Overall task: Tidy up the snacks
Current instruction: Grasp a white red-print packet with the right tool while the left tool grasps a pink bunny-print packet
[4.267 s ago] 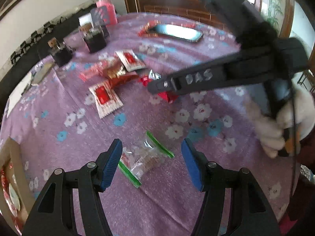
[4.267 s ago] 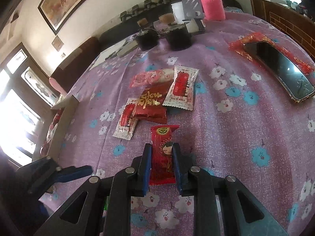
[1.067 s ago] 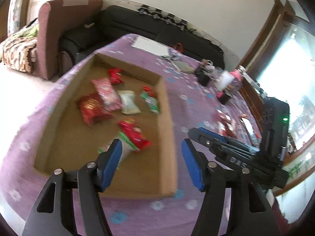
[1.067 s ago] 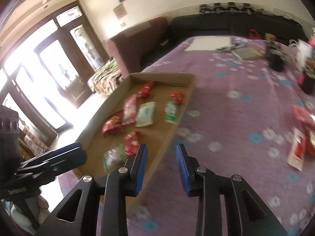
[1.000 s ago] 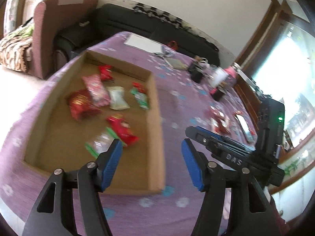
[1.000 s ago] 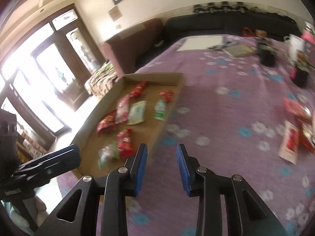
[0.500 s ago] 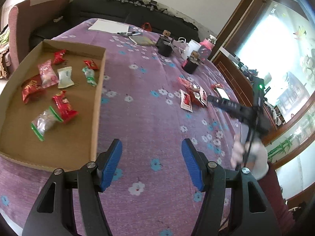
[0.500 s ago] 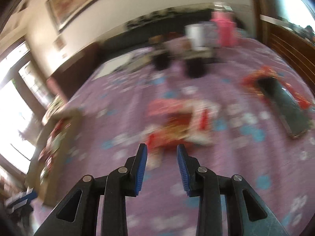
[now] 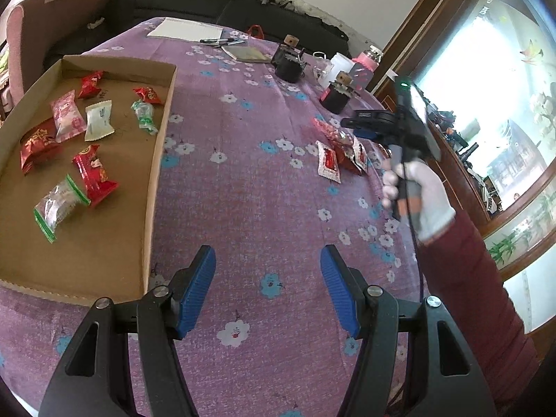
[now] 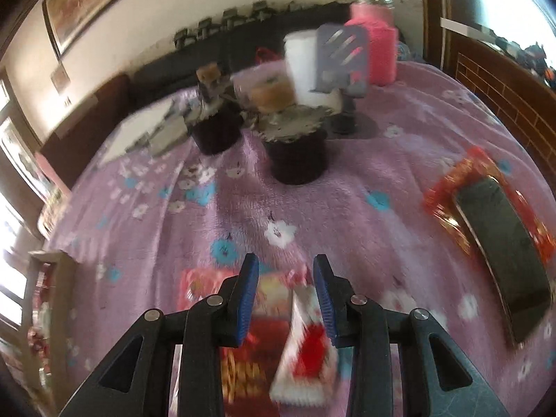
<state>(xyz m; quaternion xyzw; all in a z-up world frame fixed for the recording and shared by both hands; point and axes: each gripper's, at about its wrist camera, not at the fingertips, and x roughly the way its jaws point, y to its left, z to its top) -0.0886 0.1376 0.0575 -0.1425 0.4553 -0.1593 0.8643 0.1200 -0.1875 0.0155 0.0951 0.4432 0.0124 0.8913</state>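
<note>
A cardboard tray (image 9: 156, 160) at the left of the purple flowered table holds several wrapped snacks, among them a red packet (image 9: 93, 173) and a clear green-edged bag (image 9: 57, 206). My left gripper (image 9: 267, 290) is open and empty above bare cloth. A small heap of red and white snack packets (image 9: 335, 153) lies mid-table. My right gripper (image 10: 286, 299) is open and hovers just over that heap: a white-and-red packet (image 10: 305, 351) and a dark red packet (image 10: 243, 365) lie under its fingers. The right gripper also shows in the left wrist view (image 9: 361, 128).
Two black pots (image 10: 295, 153) and a white cup, a grey stand and a pink bottle (image 10: 377, 41) stand behind the heap. A phone (image 10: 504, 250) on a red envelope lies at the right. Paper, pens and a notebook (image 9: 246, 54) lie at the far end.
The right gripper has swung from the tray across the table to the snack heap and dropped low over it. The left gripper has drawn back from the tray. Both stay open.
</note>
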